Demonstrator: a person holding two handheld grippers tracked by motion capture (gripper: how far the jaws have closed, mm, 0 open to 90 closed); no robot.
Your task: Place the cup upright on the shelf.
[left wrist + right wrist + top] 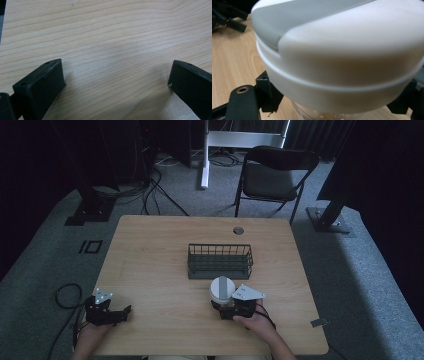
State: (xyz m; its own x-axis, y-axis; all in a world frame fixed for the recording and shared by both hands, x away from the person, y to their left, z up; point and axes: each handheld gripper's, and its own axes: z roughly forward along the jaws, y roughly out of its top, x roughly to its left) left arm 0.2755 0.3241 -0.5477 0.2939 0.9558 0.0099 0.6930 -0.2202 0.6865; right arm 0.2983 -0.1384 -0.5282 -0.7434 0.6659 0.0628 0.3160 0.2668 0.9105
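Between the right tool's (223, 306) jaws stands the white-lidded container (221, 289).

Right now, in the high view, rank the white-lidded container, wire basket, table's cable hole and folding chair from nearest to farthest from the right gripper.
1. White-lidded container, held in the right gripper.
2. Wire basket, mid-table just beyond.
3. Cable hole, by the far edge.
4. Folding chair, on the floor past the table.
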